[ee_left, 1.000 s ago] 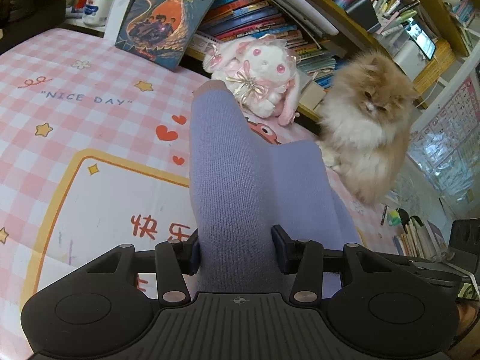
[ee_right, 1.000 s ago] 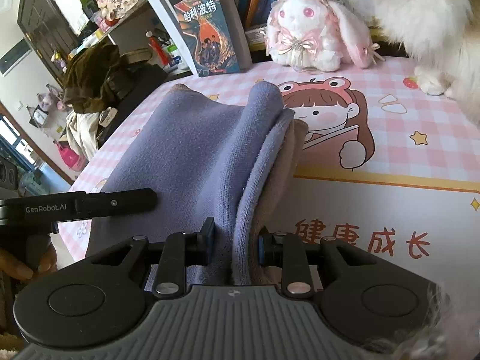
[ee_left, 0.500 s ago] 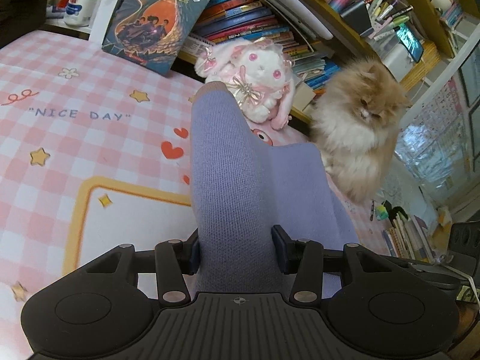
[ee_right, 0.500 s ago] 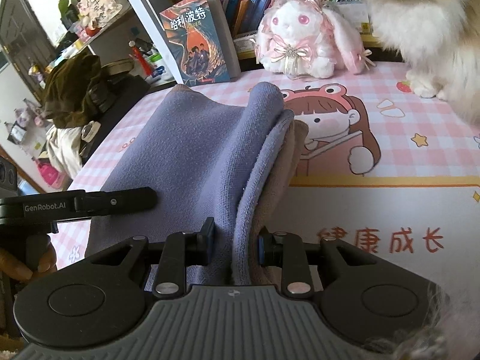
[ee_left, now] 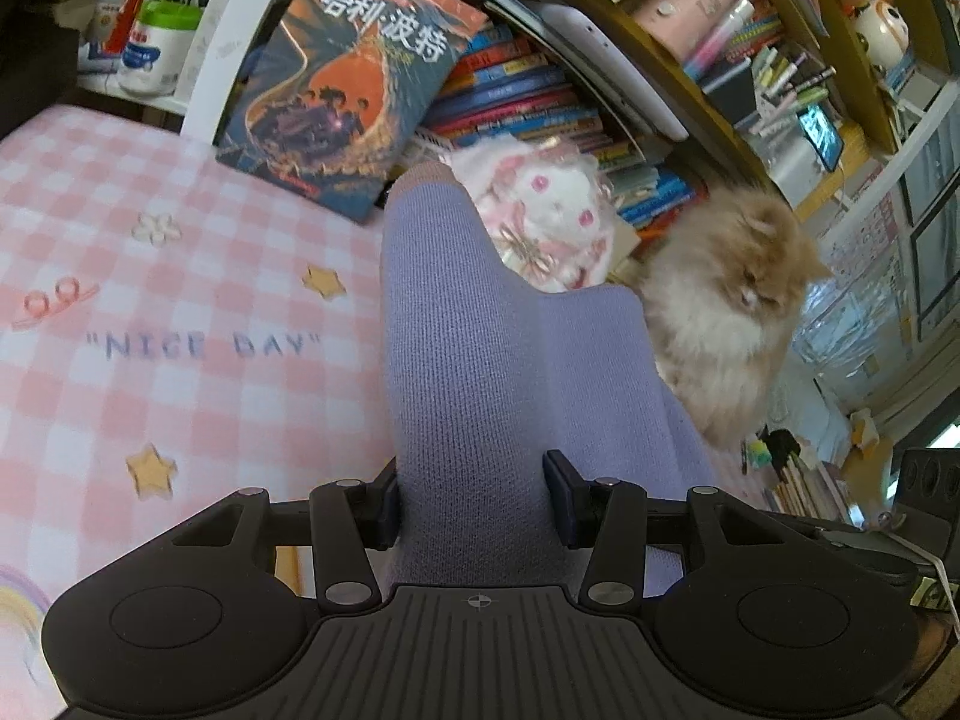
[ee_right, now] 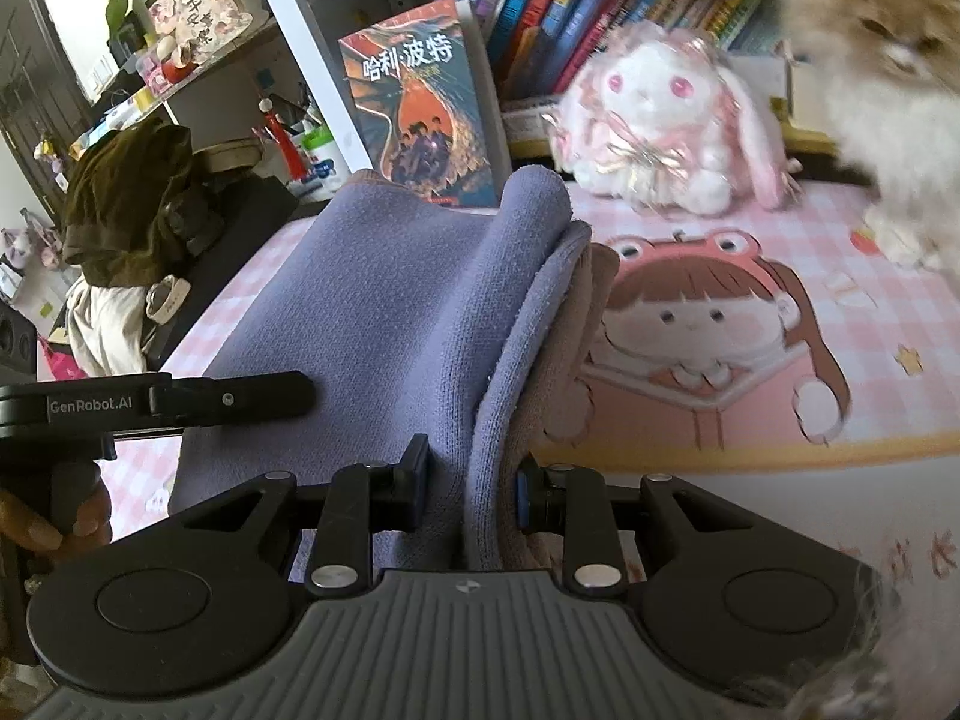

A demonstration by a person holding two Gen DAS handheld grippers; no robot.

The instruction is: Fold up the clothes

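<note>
A lavender knit garment [ee_left: 480, 360] is stretched above the pink checked blanket [ee_left: 180, 312]. My left gripper [ee_left: 474, 504] is shut on a thick bunched fold of it. In the right wrist view the same lavender garment [ee_right: 384, 312] spreads leftward, its beige inner side showing at the right edge. My right gripper [ee_right: 471, 489] is shut on a folded edge of the cloth. The left gripper's body [ee_right: 174, 402], marked GenRobot.AI, shows at the left, with fingers of the person's hand [ee_right: 36, 528] under it.
A fluffy cat [ee_left: 732, 324] sits at the blanket's far side, beside a pink plush rabbit [ee_right: 666, 126]. A large book [ee_left: 348, 78] leans against crowded bookshelves [ee_left: 540, 102]. Dark clothes [ee_right: 132, 198] hang on a chair at the left.
Both grippers have carried the garment across the blanket toward the bookshelf; the book, rabbit and cat loom nearer. The grip on the cloth is the same in both hands.
</note>
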